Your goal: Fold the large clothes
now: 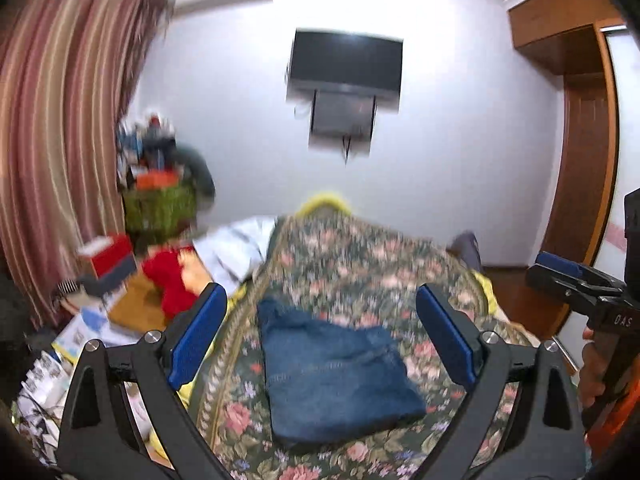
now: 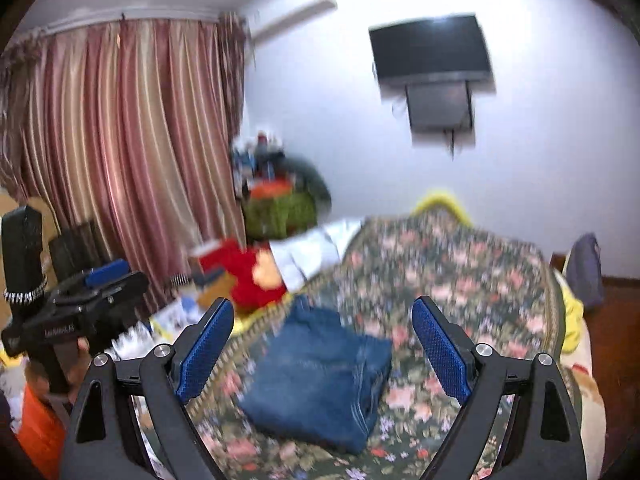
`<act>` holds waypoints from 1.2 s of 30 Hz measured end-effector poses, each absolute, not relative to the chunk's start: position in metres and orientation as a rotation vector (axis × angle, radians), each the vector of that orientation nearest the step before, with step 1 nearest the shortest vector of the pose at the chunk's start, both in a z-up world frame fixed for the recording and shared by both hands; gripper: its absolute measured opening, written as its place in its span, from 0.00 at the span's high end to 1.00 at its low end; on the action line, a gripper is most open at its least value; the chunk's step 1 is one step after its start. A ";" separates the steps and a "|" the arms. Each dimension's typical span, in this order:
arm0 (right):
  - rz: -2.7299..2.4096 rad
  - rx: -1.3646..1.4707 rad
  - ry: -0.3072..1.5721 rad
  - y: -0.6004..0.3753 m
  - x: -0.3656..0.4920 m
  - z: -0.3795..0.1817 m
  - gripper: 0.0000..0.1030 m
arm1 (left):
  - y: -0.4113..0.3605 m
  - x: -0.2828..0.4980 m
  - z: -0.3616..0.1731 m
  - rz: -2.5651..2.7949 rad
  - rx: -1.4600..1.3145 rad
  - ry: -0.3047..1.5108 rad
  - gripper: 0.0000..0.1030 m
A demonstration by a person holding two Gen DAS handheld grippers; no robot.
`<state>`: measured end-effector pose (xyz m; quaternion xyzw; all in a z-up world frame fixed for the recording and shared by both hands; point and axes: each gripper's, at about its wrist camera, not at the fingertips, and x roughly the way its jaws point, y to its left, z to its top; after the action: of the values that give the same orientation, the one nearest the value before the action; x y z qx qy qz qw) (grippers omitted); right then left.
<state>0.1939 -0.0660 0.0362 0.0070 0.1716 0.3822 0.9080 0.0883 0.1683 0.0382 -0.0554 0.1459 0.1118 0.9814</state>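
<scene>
Folded blue jeans (image 1: pixel 332 368) lie in a compact bundle on the floral bedspread (image 1: pixel 360 264); they also show in the right wrist view (image 2: pixel 316 376). My left gripper (image 1: pixel 320 316) is open and empty, held above and in front of the jeans. My right gripper (image 2: pixel 322 328) is open and empty too, raised over the jeans. Each gripper shows at the edge of the other's view: the right one (image 1: pixel 560 268) and the left one (image 2: pixel 108 272). Both views are blurred.
A red plush toy (image 1: pixel 172 280) and a white cloth (image 1: pixel 232 248) lie at the bed's left edge. Boxes and papers (image 1: pixel 80 332) clutter the left side. A green basket (image 1: pixel 160 208), striped curtain (image 1: pixel 60 120), wall TV (image 1: pixel 344 64) and wooden wardrobe (image 1: pixel 580 140) surround the bed.
</scene>
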 end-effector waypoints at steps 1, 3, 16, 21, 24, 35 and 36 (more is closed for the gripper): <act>0.786 0.022 0.333 -0.069 0.185 0.040 0.13 | 0.158 0.080 0.045 0.243 -0.086 0.258 0.06; 0.767 0.027 0.297 -0.072 0.170 0.044 0.13 | 0.146 0.069 0.050 0.268 -0.058 0.215 0.06; 0.712 -0.002 0.257 -0.071 0.123 0.028 0.00 | 0.121 0.042 0.035 0.313 -0.059 0.184 0.02; 0.699 -0.023 0.289 -0.066 0.122 0.022 0.00 | 0.131 0.041 0.028 0.325 -0.106 0.207 0.01; 0.703 -0.022 0.304 -0.065 0.127 0.017 0.00 | 0.136 0.040 0.025 0.325 -0.121 0.212 0.01; 0.701 0.002 0.337 -0.066 0.135 0.010 0.00 | 0.143 0.045 0.018 0.323 -0.143 0.234 0.01; 0.702 0.005 0.342 -0.066 0.136 0.009 0.00 | 0.143 0.045 0.018 0.322 -0.143 0.236 0.01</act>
<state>0.1359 -0.0658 0.0094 0.0023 0.1668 0.3422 0.9247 0.0452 0.1429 0.0177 -0.0707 0.1171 0.1596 0.9777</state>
